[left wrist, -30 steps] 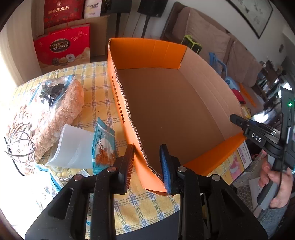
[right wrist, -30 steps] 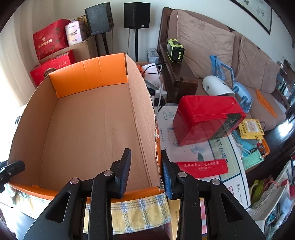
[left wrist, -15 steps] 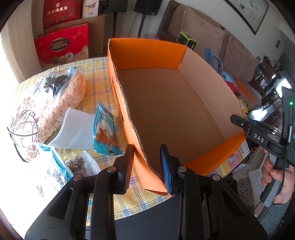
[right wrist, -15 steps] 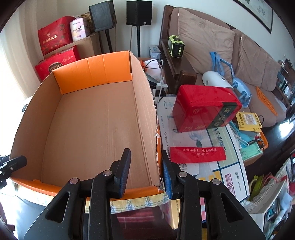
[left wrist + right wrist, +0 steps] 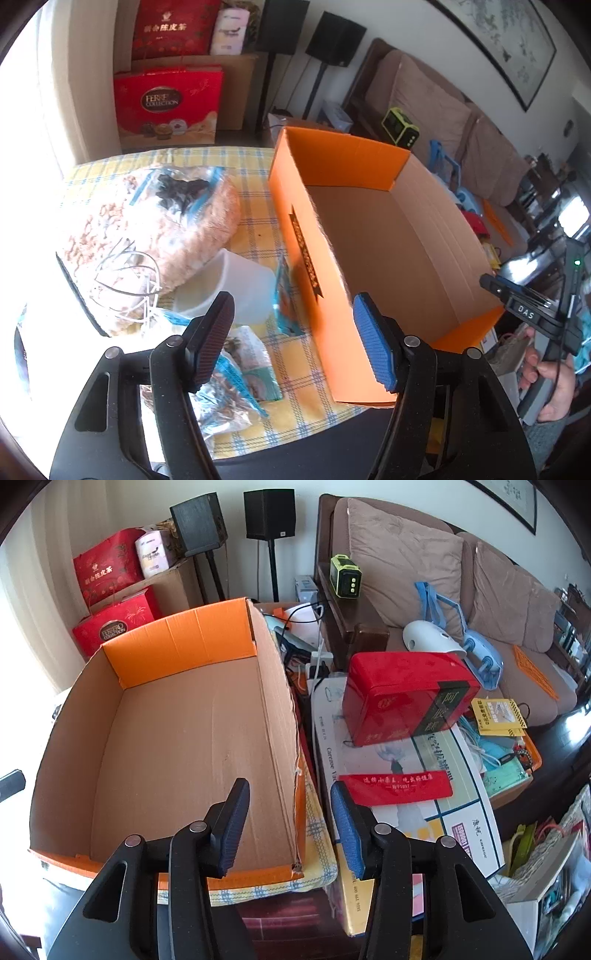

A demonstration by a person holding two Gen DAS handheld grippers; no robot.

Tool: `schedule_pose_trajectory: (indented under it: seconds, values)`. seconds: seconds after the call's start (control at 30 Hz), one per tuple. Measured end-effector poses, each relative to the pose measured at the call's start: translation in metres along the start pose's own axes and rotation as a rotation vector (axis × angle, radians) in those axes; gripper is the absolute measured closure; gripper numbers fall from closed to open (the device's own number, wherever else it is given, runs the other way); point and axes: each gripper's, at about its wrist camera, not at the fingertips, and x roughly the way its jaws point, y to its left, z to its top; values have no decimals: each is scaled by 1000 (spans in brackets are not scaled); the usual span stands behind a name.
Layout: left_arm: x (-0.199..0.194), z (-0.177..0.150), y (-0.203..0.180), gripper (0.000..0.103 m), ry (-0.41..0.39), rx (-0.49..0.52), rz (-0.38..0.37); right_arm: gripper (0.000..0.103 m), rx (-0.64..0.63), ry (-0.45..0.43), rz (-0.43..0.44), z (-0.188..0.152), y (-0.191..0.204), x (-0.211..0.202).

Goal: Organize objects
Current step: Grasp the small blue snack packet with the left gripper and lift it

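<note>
An open orange cardboard box (image 5: 388,236) with nothing inside stands on the yellow checked tablecloth (image 5: 255,206); it also shows in the right wrist view (image 5: 177,738). My left gripper (image 5: 291,339) is open and empty, its jaws either side of the box's near left wall, above it. My right gripper (image 5: 288,823) is open and empty, straddling the box's right wall from above. Left of the box lie a big bag of puffed snacks (image 5: 155,229), a white plastic cup (image 5: 236,291) on its side, a blue snack packet (image 5: 286,295) and a clear bag of dried goods (image 5: 229,376).
A wire whisk (image 5: 125,280) lies on the snack bag. Right of the table a red tin (image 5: 410,694) sits on stacked flat boxes (image 5: 406,775). A sofa (image 5: 443,572), speakers and red gift boxes (image 5: 166,103) stand behind. The table's front edge is close below both grippers.
Both grippers have opened, letting go of the box walls they pinched. The left gripper has risen and drawn back to the left; the right has lifted slightly.
</note>
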Motion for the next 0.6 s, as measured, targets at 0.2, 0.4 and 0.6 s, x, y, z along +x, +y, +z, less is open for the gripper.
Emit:
schedule_pose_trajectory:
  seconds: [0.2, 0.4, 0.6]
  values:
    - [20, 9, 16, 42, 57, -3, 25, 55, -21, 0, 7, 12, 5, 4]
    - [42, 4, 3, 77, 117, 58, 30, 55, -44, 13, 7, 17, 13, 11]
    - [52, -2, -6, 81, 144, 89, 58, 55, -34, 12, 16, 15, 11, 11]
